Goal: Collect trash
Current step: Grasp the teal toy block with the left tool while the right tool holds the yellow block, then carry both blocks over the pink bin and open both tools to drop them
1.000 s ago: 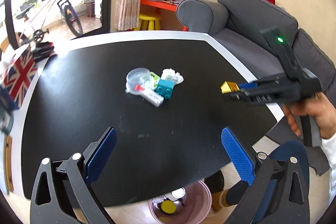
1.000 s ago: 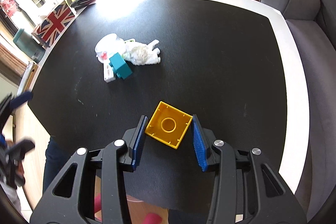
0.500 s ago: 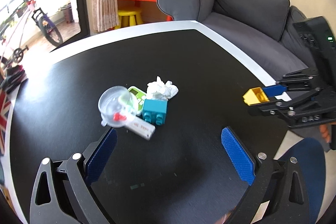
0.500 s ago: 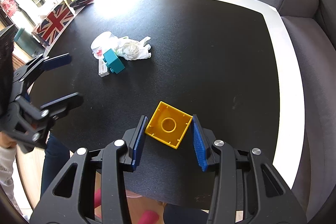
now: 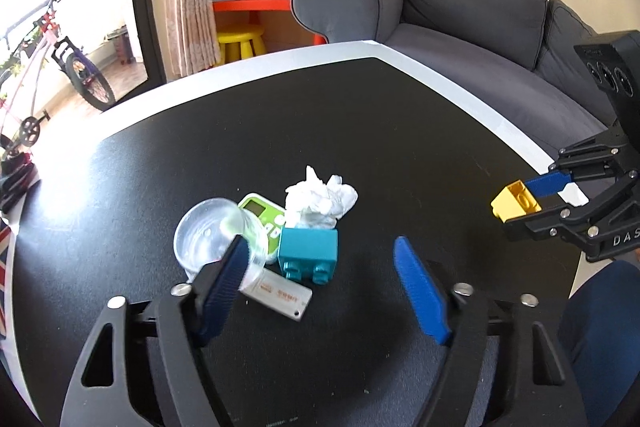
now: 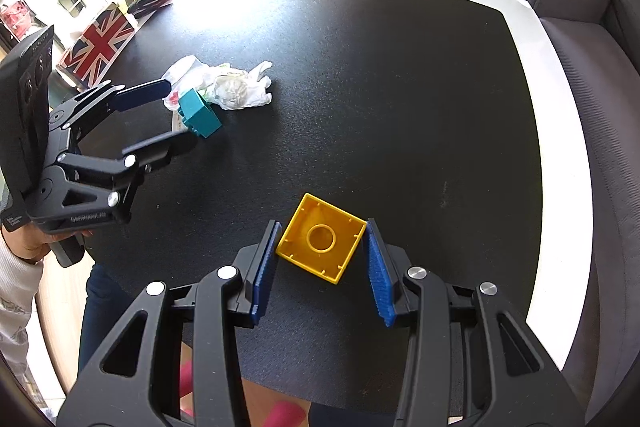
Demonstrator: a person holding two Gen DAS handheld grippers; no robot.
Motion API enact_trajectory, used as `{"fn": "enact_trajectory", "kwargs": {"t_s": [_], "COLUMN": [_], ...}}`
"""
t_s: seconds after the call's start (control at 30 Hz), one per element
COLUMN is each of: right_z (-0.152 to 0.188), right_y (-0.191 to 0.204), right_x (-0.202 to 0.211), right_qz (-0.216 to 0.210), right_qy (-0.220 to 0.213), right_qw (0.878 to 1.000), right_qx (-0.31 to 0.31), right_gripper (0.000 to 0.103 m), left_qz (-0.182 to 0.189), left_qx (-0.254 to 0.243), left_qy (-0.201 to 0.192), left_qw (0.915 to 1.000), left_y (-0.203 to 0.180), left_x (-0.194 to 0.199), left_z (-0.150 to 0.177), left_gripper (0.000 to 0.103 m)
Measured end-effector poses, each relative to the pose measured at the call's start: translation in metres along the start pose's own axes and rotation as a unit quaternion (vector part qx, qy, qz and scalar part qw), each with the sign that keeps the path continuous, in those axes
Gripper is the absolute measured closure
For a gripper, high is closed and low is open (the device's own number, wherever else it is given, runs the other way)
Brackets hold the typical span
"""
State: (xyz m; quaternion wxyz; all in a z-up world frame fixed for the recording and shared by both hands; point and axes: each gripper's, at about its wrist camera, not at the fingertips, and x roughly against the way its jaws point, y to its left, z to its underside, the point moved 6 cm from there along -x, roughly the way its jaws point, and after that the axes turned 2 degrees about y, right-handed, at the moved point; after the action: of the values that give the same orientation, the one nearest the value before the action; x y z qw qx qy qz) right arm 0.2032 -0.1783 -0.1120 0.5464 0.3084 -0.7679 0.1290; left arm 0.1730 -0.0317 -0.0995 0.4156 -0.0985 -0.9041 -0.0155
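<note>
A trash pile lies mid-table: a crumpled white tissue, a teal toy brick, a clear plastic cup, a green-and-white device and a white packet. My left gripper is open, its fingers either side of the teal brick and just short of it; it also shows in the right wrist view. My right gripper is shut on a yellow toy brick, held above the table's near right part; it also shows in the left wrist view.
The black table has a white rim. A grey sofa stands right behind it. A Union Jack box sits at the table's far left edge. A pink bin shows below the near edge.
My left gripper has moved forward and down to the trash pile, so its fingers now flank the teal brick. The right gripper holds the yellow brick almost still.
</note>
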Motion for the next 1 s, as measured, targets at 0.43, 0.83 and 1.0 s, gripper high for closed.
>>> {"fn": "enact_trajectory", "kwargs": {"t_s": [0.43, 0.83, 1.0], "right_z": [-0.003, -0.003, 0.004], "right_y": [-0.001, 0.017, 0.034], "right_x": [-0.008, 0.010, 0.027], "right_qz": [-0.002, 0.005, 0.006], "right_qy": [0.003, -0.018, -0.038], "right_qw": [1.000, 1.000, 0.999], "right_qx": [0.001, 0.013, 0.029], "right_gripper": [0.061, 0.061, 0.061], "left_qz": [-0.018, -0.018, -0.019], "left_qx": [0.002, 0.018, 0.024], "left_qy": [0.021, 0.010, 0.002], "left_qw": [0.9996, 0.9996, 0.9995], "left_y": [0.005, -0.003, -0.010], "left_x": [-0.011, 0.044, 0.077], "left_z": [0.001, 0.008, 0.020], "left_gripper": [0.071, 0.072, 0.071]}}
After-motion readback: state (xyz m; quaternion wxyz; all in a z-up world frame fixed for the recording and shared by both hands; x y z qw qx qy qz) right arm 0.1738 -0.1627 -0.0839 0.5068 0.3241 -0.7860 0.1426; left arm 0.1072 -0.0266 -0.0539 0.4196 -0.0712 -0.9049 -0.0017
